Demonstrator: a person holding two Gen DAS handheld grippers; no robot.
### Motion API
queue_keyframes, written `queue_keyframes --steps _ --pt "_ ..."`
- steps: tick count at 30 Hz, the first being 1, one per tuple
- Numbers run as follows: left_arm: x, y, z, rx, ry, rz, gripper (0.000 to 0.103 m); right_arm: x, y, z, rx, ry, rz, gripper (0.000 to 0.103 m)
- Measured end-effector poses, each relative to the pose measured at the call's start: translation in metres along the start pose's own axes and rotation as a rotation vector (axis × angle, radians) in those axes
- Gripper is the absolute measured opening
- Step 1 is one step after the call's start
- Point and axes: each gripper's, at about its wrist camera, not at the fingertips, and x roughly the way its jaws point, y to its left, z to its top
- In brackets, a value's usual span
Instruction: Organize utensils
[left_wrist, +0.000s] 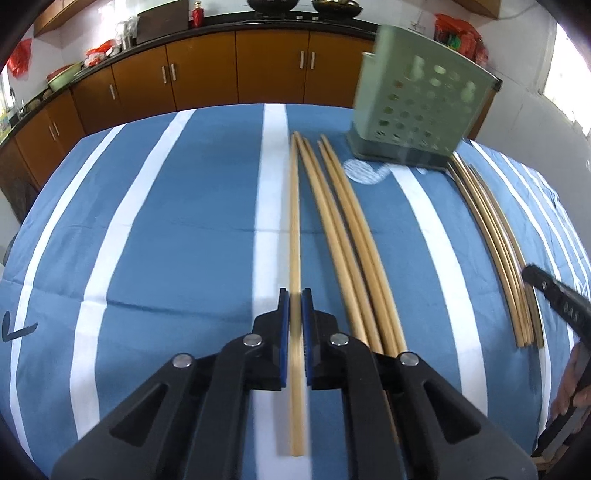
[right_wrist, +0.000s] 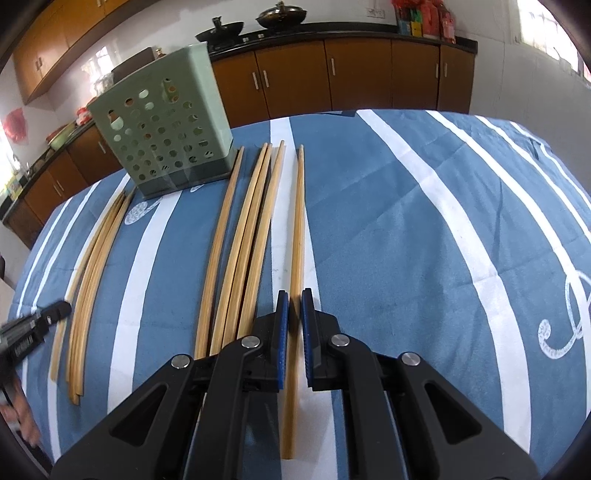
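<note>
Our desk (left_wrist: 166, 221), under a blue striped cloth, carried the green perforated holder (left_wrist: 417, 107) upright at its far side, waiting for chopsticks. Two loose groups lay lengthwise before it. Each tool pinched one chopstick: the left tool (left_wrist: 295, 317) its chopstick (left_wrist: 294, 221), the right tool (right_wrist: 295, 317) another (right_wrist: 297, 240), probably for lifting.

Ahead of your grippers the table (left_wrist: 147, 221) wears a blue cloth with white stripes (right_wrist: 424, 206), creased in places. Beyond its far edge you face a run of brown wooden base cabinets (left_wrist: 236, 70) with metal handles, topped by a dark counter (right_wrist: 332, 31). Two dark woks (right_wrist: 282, 16) sit on that counter, with red bags (left_wrist: 458, 33) off to one end. Upper cabinets (right_wrist: 48, 48) hang on the white wall to the left. Daylight comes in from a window (right_wrist: 543, 29) at your far right.
</note>
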Motion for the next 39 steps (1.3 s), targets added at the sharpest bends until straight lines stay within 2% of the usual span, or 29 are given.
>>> queue_keyframes --steps 3,8,19,24,25,28,32,39 --pt "0.008 0.012 0.011 -0.014 -0.014 0.032 0.008 0.003 -0.004 0.005 -0.011 -0.006 -0.011 0.008" --pt "0.014 0.028 0.021 -0.021 -0.051 0.042 0.009 0.010 -0.020 0.016 0.021 -0.024 -0.038 0.008" --pt "-0.003 0.031 0.000 -0.018 -0.043 0.037 0.016 -0.001 -0.027 0.007 0.033 0.001 -0.009 0.008" --pt "-0.005 0.026 -0.007 0.009 -0.060 0.063 0.014 -0.004 -0.026 0.000 0.023 -0.011 -0.009 0.008" --pt "-0.004 0.027 -0.007 0.008 -0.059 0.064 0.010 -0.005 -0.026 0.000 0.020 -0.011 -0.007 0.008" --pt "-0.006 0.032 -0.005 -0.015 -0.045 0.039 0.008 -0.008 -0.029 0.003 0.035 -0.013 0.000 0.008" --pt "-0.024 0.036 -0.002 -0.018 -0.100 0.040 0.008 -0.027 -0.031 0.007 0.038 -0.079 0.009 0.008" --pt "-0.072 0.044 0.014 -0.066 -0.246 0.033 0.008 -0.065 -0.035 0.022 0.053 -0.214 0.016 0.008"
